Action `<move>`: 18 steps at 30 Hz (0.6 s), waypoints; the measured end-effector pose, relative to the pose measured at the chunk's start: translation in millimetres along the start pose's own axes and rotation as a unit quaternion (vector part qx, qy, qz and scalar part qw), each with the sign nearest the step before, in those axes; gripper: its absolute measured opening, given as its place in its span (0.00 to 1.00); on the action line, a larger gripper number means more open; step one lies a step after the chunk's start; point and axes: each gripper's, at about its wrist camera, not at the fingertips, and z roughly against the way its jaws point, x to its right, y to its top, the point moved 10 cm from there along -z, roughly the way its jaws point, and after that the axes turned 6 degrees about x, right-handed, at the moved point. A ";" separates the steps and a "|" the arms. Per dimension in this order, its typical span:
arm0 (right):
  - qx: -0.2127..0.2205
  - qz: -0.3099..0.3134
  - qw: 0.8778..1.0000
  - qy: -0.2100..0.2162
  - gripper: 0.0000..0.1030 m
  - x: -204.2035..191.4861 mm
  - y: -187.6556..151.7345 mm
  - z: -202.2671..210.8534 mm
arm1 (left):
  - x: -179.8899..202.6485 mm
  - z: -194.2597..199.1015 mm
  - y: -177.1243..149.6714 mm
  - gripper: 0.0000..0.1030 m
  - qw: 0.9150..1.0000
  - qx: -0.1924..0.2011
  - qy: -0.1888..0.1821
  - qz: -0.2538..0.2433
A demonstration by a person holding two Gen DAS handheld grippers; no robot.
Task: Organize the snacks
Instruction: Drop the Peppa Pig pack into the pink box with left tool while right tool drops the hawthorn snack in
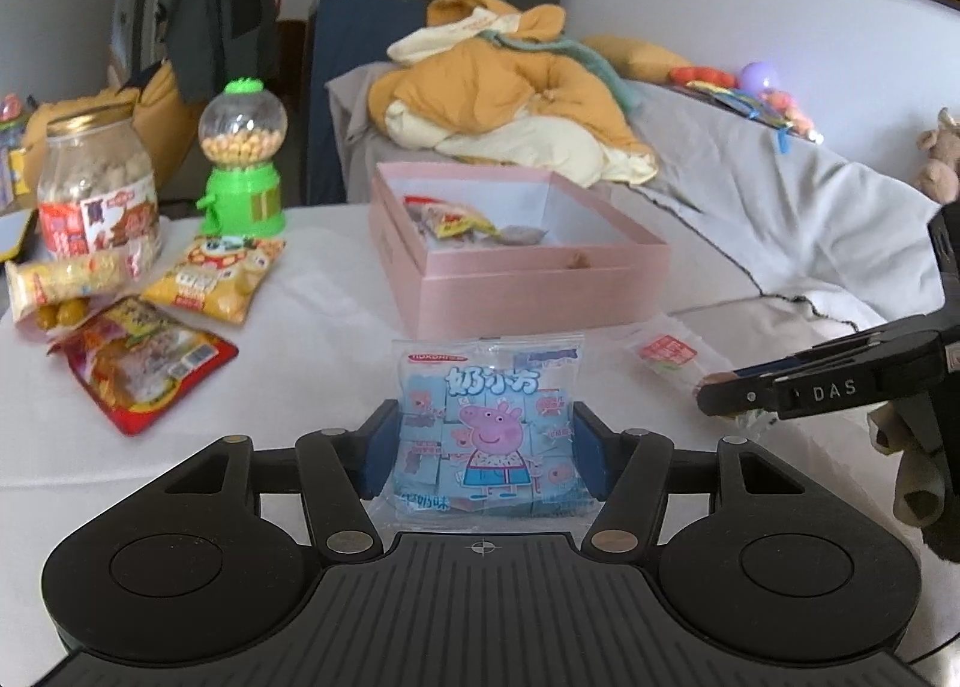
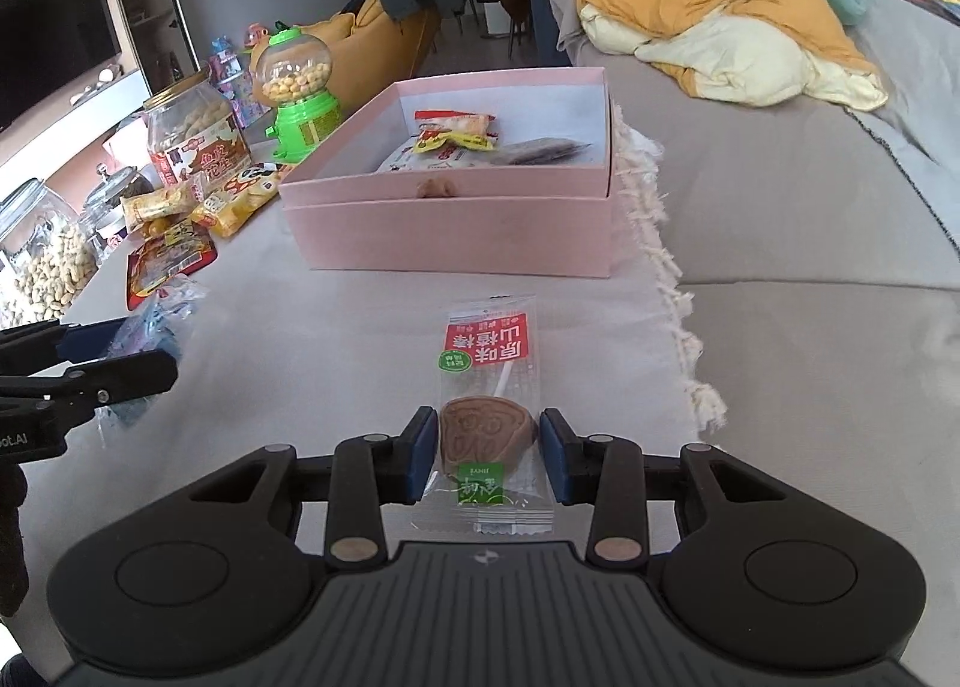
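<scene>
"DAS" on the right gripper (image 1: 714,396); "奶小方" on the blue snack pack (image 1: 489,429); "原味山楂棒" on the lollipop wrapper (image 2: 487,348).

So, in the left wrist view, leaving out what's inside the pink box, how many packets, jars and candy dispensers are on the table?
Packets: 5 (blue cartoon packet, lollipop packet, red packet, yellow bag, long yellow packet)
Jars: 1 (labelled jar)
Candy dispensers: 1 (green dispenser)
Total: 7

Box (image 2: 447,234) behind lollipop (image 2: 487,435), jar (image 2: 195,138) left
</scene>
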 end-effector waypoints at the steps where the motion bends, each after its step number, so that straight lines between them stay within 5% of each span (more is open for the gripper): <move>1: -0.001 0.000 1.000 0.000 0.35 1.1 1.7 0.3 | 1.3 -1.0 3.9 0.63 1.000 0.005 -0.006 -0.004; 8: 0.012 0.001 1.000 0.014 0.35 -8.8 21.2 10.2 | 10.0 -46.4 92.5 0.63 0.998 0.056 -0.034 -0.009; 13: 0.027 0.013 0.999 0.019 0.35 -24.0 31.4 14.4 | -2.3 -151.3 118.7 0.64 0.988 -0.030 -0.038 0.149; 15: 0.029 0.012 0.999 0.012 0.35 -26.1 34.4 13.4 | 0.8 -179.1 119.0 0.64 0.992 -0.015 -0.041 0.121; 18: 0.028 0.001 1.000 -0.001 0.35 -24.6 36.9 8.4 | 2.8 -198.5 112.7 0.64 1.000 -0.010 0.005 0.025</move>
